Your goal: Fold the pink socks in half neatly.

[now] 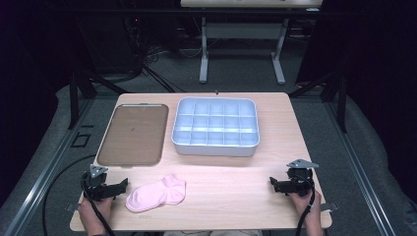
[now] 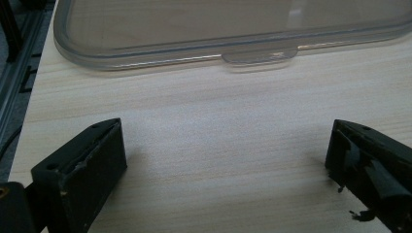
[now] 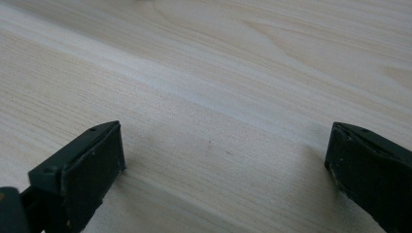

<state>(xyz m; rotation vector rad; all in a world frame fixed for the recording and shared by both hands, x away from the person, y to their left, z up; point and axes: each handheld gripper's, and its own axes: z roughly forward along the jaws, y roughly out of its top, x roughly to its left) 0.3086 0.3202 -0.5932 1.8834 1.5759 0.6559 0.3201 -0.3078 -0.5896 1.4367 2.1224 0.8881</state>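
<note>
A pink sock lies flat on the wooden table near the front edge, left of centre. My left gripper rests on the table just left of the sock, open, with nothing between its jaws. In the left gripper view its jaws stand wide over bare wood, facing the clear lid. My right gripper sits at the front right, open and empty, its jaws pointing left. The right gripper view has bare table between the wide jaws.
A light blue tray divided into several compartments stands at the back centre. Left of it lies a clear flat lid. A hand holds each gripper at the table's front edge. Beyond the table are a desk frame and cables on the floor.
</note>
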